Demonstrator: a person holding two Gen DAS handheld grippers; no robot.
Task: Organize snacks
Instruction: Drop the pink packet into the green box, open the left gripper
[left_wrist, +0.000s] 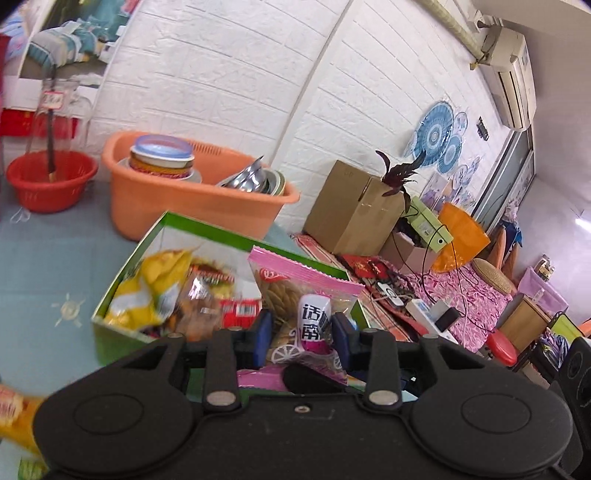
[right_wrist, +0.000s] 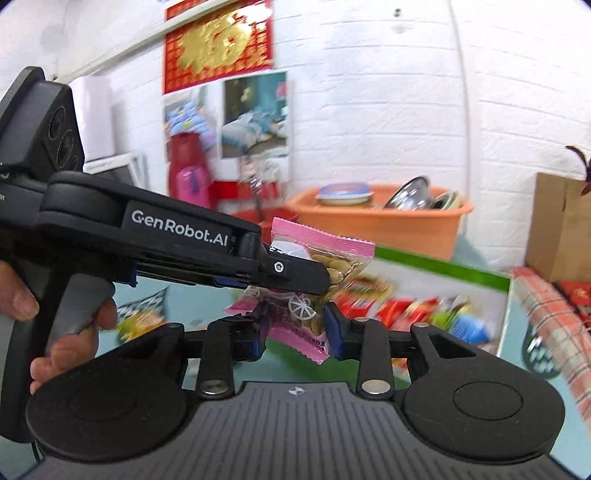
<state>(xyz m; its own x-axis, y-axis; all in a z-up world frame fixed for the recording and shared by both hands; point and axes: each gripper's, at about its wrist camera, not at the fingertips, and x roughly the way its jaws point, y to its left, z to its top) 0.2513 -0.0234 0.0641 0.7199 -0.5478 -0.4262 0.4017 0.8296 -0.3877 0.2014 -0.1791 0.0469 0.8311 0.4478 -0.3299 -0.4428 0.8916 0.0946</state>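
A pink-edged clear snack packet (left_wrist: 295, 295) of twisted biscuits is held upright between the blue pads of my left gripper (left_wrist: 302, 334), above a green-rimmed box (left_wrist: 207, 230) of snack bags. In the right wrist view the same packet (right_wrist: 325, 254) is clamped by the left gripper (right_wrist: 295, 275), which comes in from the left, and its lower pink end (right_wrist: 299, 338) sits between the fingers of my right gripper (right_wrist: 295, 336), which look closed on it. The box (right_wrist: 443, 267) lies behind, blurred.
An orange tub (left_wrist: 192, 206) of bowls and a red basket (left_wrist: 48, 181) stand behind the box. A cardboard carton (left_wrist: 351, 210) with a plant sits to the right beside a cluttered pink cloth (left_wrist: 476, 295). A yellow snack bag (left_wrist: 14, 413) lies at lower left.
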